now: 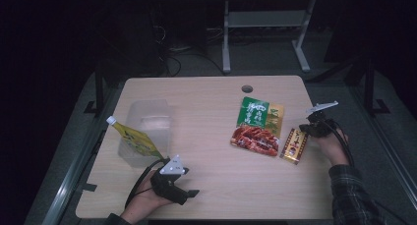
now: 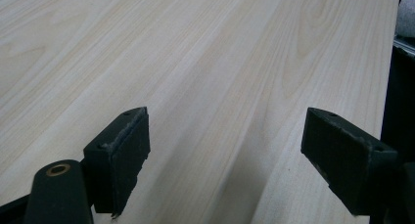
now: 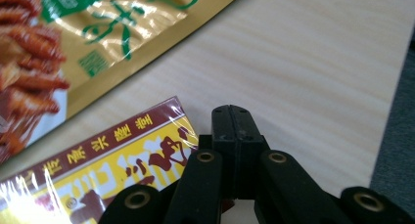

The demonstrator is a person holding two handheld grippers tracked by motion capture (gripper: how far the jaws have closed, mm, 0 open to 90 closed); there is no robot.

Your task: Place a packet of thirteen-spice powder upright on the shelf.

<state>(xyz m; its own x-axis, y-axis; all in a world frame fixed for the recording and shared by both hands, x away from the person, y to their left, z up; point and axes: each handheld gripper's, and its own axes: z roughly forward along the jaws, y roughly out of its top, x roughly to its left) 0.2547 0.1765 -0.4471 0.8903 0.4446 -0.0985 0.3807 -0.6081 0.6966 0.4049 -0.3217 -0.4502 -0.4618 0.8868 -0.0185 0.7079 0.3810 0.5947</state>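
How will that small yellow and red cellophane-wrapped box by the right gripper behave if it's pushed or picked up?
The small yellow and red cellophane-wrapped box lies flat on the wooden table, so it should slide rather than roll or tip. Its glossy wrap may be slippery between jaws. Its straight edges suggest it is stiff.

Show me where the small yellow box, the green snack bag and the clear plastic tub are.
small yellow box point(image 1: 293, 146), high view, middle of its printed top face.
green snack bag point(image 1: 257, 125), high view, middle of the bag's front.
clear plastic tub point(image 1: 147, 109), high view, its far rim.
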